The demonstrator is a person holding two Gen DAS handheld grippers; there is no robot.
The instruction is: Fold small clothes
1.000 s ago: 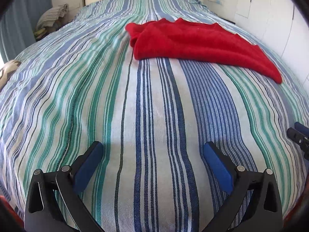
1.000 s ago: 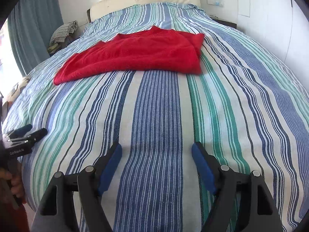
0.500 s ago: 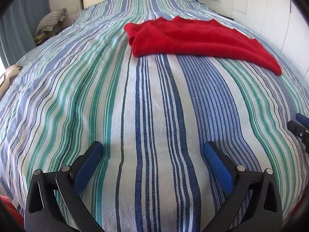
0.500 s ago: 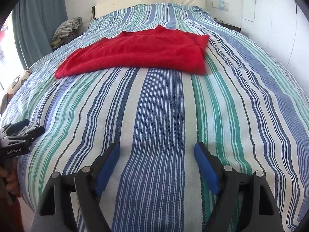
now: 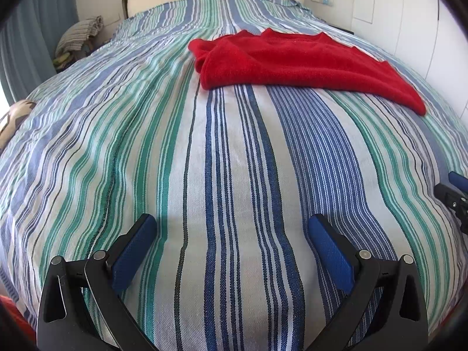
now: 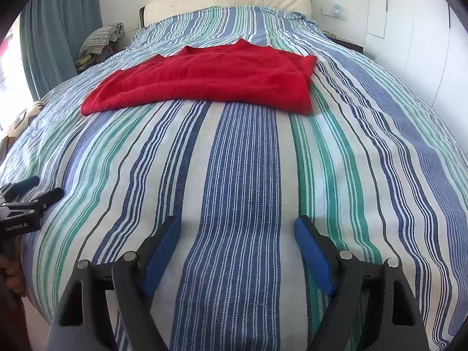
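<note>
A red knitted garment (image 5: 295, 61) lies partly folded on the striped bedspread (image 5: 228, 161), well ahead of both grippers; it also shows in the right wrist view (image 6: 210, 82). My left gripper (image 5: 229, 228) is open and empty, low over the near part of the bed. My right gripper (image 6: 237, 231) is open and empty, also over the near part of the bed. The left gripper shows at the left edge of the right wrist view (image 6: 32, 193). The right gripper's tips show at the right edge of the left wrist view (image 5: 456, 190).
A cream headboard (image 6: 228, 0) stands at the far end of the bed. A pile of checked cloth (image 6: 101, 39) sits at the far left beside a blue curtain (image 6: 55, 35). White wardrobe doors (image 6: 424, 44) run along the right.
Both grippers have tilted up and drawn back slightly, so the garment sits lower in both views and the headboard shows more. Both stay open and empty.
</note>
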